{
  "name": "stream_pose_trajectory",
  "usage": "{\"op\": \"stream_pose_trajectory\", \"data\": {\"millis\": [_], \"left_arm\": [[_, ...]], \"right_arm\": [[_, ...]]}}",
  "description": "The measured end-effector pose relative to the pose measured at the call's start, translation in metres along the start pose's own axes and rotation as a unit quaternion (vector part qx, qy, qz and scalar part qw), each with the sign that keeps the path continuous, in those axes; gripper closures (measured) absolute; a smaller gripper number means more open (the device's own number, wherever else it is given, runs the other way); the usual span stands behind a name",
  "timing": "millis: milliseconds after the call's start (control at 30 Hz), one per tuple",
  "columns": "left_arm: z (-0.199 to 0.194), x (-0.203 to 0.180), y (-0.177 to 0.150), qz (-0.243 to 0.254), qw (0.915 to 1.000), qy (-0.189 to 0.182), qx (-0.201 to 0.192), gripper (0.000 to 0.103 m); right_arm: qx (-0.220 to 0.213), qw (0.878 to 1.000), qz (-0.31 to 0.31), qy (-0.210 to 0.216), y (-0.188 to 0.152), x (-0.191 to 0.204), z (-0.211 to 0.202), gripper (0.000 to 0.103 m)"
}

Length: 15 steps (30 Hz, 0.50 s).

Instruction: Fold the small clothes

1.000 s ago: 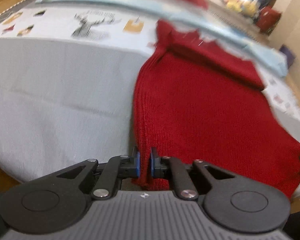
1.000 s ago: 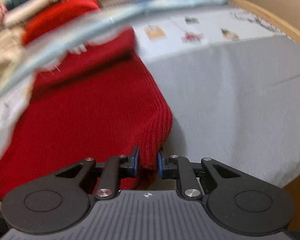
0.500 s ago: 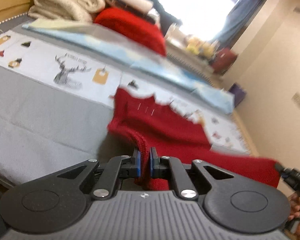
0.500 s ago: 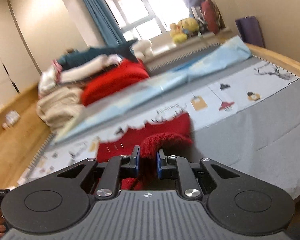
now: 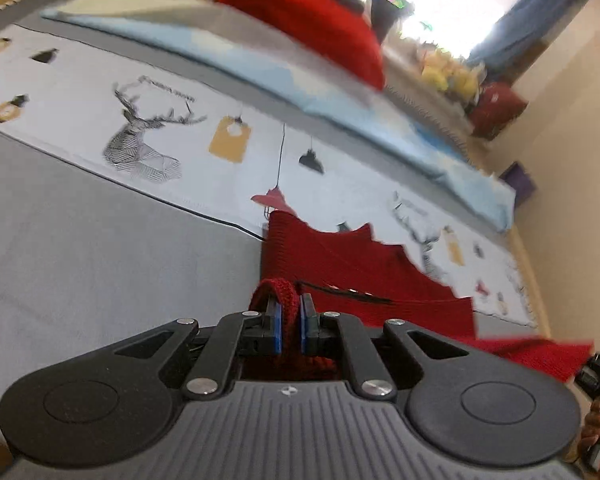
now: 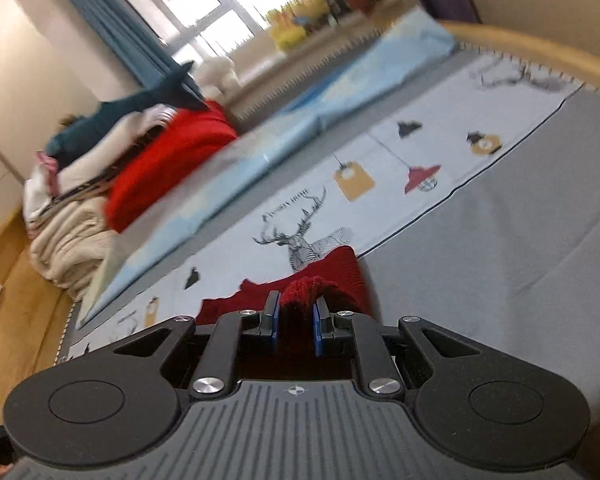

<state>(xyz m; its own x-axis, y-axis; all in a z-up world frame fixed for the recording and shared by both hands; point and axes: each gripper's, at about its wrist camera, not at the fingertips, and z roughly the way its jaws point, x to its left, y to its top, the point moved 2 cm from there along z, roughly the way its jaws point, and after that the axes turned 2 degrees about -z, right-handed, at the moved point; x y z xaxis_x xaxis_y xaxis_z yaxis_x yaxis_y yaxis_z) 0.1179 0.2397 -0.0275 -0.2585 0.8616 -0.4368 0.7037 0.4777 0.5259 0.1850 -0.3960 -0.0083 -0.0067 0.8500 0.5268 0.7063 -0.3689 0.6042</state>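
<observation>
The red knit sweater (image 5: pixel 360 276) lies on the gray bed cover (image 5: pixel 80 248), and you have lifted its near edge up and forward since a moment ago, so the fold is under way. Your left gripper (image 5: pixel 290 326) and right gripper (image 6: pixel 294 322) each pinch a corner of it tight. Behind are a blue sheet (image 6: pixel 300 120), a pile of clothes (image 6: pixel 112 168) and a bright window (image 6: pixel 204 12).
</observation>
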Motion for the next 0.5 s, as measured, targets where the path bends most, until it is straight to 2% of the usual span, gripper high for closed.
{"op": "stream_pose_trajectory", "data": {"millis": [67,133,167,200,233,300,333,400,433,500], "left_arm": [[0.030,-0.002,0.015,0.026,0.9995,0.017,0.006,0.093],[0.051,0.001,0.024,0.029,0.9991,0.031,-0.001,0.085],[0.056,0.004,0.024,0.029,0.9990,0.030,-0.015,0.079],[0.061,0.010,0.023,0.018,0.9993,0.026,-0.020,0.066],[0.067,0.018,0.021,-0.005,0.9995,0.030,-0.010,0.062],[0.073,0.028,0.021,-0.050,0.9981,0.034,0.010,0.062],[0.074,0.031,0.021,-0.061,0.9977,0.029,0.007,0.060],[0.078,0.033,0.022,-0.062,0.9974,0.033,0.009,0.057],[0.082,0.035,0.021,-0.059,0.9973,0.039,0.015,0.054],[0.096,0.040,0.018,-0.061,0.9957,0.054,0.043,0.054]], "right_arm": [[0.011,1.000,-0.011,-0.025,0.011,-0.001,0.033,0.088],[0.002,0.996,-0.027,-0.084,0.019,-0.007,0.059,0.088],[-0.009,0.994,-0.027,-0.106,0.022,-0.012,0.065,0.083],[-0.019,0.993,-0.022,-0.116,0.022,-0.019,0.070,0.079],[-0.019,0.993,-0.014,-0.115,0.019,-0.027,0.075,0.077],[0.010,0.994,0.003,-0.110,0.002,-0.043,0.084,0.076],[0.046,0.992,0.016,-0.120,-0.005,-0.049,0.091,0.074],[0.062,0.993,0.020,-0.102,-0.009,-0.048,0.099,0.072],[0.063,0.993,0.005,-0.098,-0.010,-0.044,0.103,0.069],[0.072,0.991,-0.031,-0.112,-0.016,-0.039,0.114,0.055]]}}
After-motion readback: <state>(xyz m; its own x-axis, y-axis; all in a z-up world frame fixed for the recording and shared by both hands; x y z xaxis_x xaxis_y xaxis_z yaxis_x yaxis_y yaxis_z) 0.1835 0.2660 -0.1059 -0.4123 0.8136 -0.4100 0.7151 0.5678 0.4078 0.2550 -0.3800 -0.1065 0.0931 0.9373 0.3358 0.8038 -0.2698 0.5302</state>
